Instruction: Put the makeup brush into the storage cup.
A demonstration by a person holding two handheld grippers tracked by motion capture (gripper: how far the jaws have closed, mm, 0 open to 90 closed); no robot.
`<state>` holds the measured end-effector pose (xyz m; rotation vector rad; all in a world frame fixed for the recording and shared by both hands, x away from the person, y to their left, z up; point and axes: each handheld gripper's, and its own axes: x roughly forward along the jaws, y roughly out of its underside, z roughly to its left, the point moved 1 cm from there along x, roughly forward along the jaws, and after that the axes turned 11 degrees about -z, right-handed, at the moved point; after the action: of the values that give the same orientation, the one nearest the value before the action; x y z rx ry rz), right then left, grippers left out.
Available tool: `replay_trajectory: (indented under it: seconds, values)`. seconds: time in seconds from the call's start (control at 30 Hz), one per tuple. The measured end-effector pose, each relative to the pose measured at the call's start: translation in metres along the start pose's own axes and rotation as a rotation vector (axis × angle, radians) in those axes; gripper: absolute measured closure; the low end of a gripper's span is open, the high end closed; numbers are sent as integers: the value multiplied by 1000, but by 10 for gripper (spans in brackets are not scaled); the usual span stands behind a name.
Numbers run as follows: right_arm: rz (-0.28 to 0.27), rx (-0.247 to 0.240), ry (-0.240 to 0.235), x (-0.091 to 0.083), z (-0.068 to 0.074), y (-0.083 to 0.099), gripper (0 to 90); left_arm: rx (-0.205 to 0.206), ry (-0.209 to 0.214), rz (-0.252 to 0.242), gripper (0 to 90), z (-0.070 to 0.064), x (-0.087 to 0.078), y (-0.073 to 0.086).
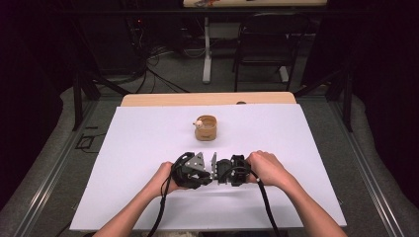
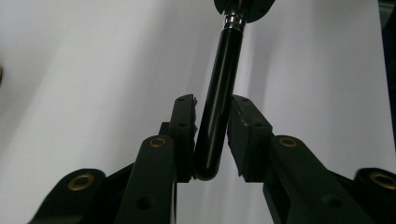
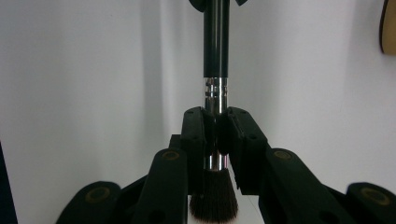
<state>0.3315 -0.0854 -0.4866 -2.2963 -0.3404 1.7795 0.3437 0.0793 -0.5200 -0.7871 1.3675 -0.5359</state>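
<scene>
A make-up brush with a black handle [image 2: 222,70], a silver ferrule [image 3: 216,91] and dark bristles [image 3: 210,198] hangs level between my two grippers over the white sheet. My right gripper [image 3: 215,112] is shut on the ferrule, with the bristles toward its camera. My left gripper [image 2: 213,100] faces it, its jaws standing a little wider than the handle's rounded end, which lies tilted between them. In the high view the left gripper [image 1: 208,173] and right gripper [image 1: 218,173] meet tip to tip near the front middle of the sheet, and the brush is hidden between them.
A small round wooden cup [image 1: 206,128] with a pale ball-like thing at its rim stands behind the grippers, mid-sheet; its edge shows in the right gripper view [image 3: 388,28]. The white sheet [image 1: 296,163] covers the table. A chair and cables lie beyond the far edge.
</scene>
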Motion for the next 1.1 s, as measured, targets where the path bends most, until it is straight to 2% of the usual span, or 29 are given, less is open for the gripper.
replay_trajectory:
  seconds: [0.07,0.13,0.23,0.27,0.3,0.33,0.37,0.5,0.53,0.57,0.63,0.67,0.7,0.77,0.8,0.87,0.9,0.93,0.97,1.0,1.03,1.1]
  values:
    - [7,0,5,0,0,0,764,-5,12,-3,745,-1,1,0]
    - [7,-5,0,0,0,1,755,14,28,-5,763,-3,3,0]
    - [18,7,6,1,-1,2,730,14,26,-8,786,-7,4,-1]
    - [11,24,-8,2,-3,4,633,20,22,-7,788,-7,4,-1]
    - [11,24,-8,2,-3,4,633,21,20,-8,788,-7,3,-1]
    - [7,49,-8,3,-5,6,508,10,18,-21,789,-5,1,1]
    - [1,67,-7,2,-7,7,431,-1,12,-31,789,-5,0,2]
    - [-86,161,20,-5,-13,18,171,-21,3,-51,789,-2,-5,5]
    - [-110,190,30,-7,-15,21,140,-21,3,-51,789,-2,-5,5]
    - [-110,190,30,-7,-15,21,140,-28,3,-61,789,-2,-6,6]
    - [-164,245,28,-11,-18,30,113,-31,-4,-69,789,-2,-8,8]
    - [-179,275,29,-12,-19,34,69,-34,-8,-72,789,-2,-8,8]
    - [-211,330,33,-13,-19,42,10,-40,-20,-78,789,-2,-10,11]
    - [-218,348,35,-14,-20,46,0,-46,-26,-84,788,-2,-11,12]
    - [-250,392,40,-14,-21,53,0,-52,-33,-93,788,-1,-13,14]
    - [-287,430,42,-14,-22,58,0,-66,-43,-109,789,-1,-16,15]
    - [-287,430,42,-14,-22,58,0,-66,-43,-109,789,-1,-16,15]
    - [-324,462,50,-15,-23,60,0,-75,-59,-124,789,0,-19,16]
    - [-324,462,50,-15,-23,60,0,-75,-59,-124,788,0,-19,16]
    - [-360,496,53,-16,-23,64,0,-88,-69,-140,789,1,-21,18]
    - [-385,506,63,-17,-22,66,0,-92,-72,-145,789,1,-23,19]
    - [-391,523,69,-18,-20,68,0,-101,-73,-153,788,2,-23,19]
